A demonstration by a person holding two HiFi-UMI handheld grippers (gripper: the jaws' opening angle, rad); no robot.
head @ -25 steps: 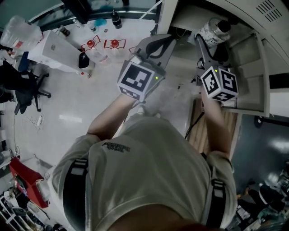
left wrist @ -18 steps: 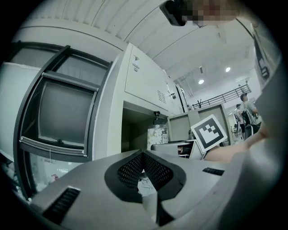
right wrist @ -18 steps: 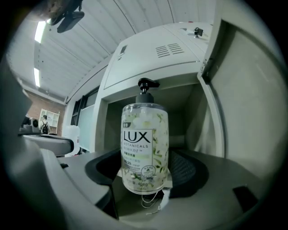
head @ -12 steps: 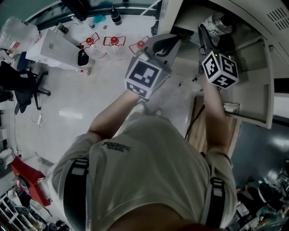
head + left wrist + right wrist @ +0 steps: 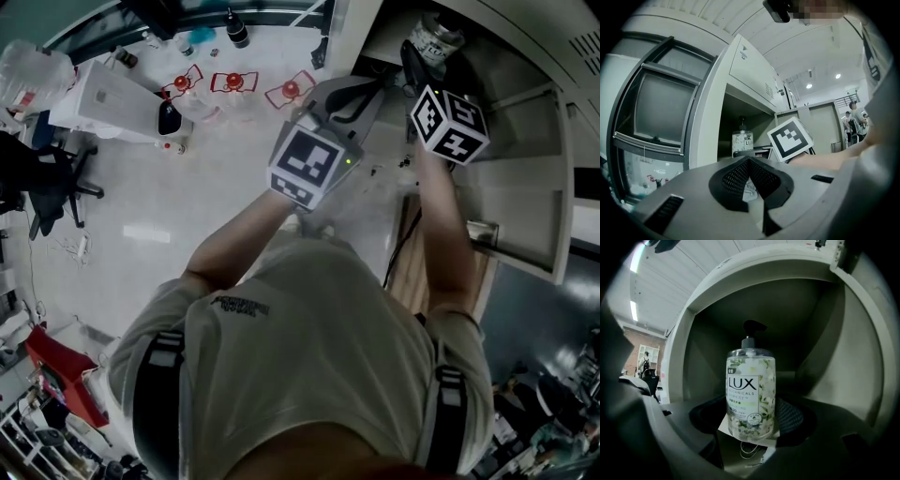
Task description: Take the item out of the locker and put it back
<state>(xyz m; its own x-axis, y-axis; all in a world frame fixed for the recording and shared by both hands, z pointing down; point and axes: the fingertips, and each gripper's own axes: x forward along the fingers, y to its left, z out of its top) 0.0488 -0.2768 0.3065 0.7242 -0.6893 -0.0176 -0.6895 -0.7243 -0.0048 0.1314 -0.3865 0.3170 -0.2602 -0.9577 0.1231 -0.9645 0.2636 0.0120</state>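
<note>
The right gripper (image 5: 750, 417) clamps the bottle (image 5: 750, 390) by its sides, jaws wide around it. The bottle stands upright inside the locker (image 5: 825, 357) — whether its base rests on the shelf is unclear. The left gripper (image 5: 749, 161) hangs outside, jaws together, empty. Likely 1 grip is made; the pictures don't show which half of the task is under way, so at least the release remains.

Right tool (image 5: 750, 423) grips pump bottle (image 5: 751, 390) inside locker (image 5: 843, 357).
</note>
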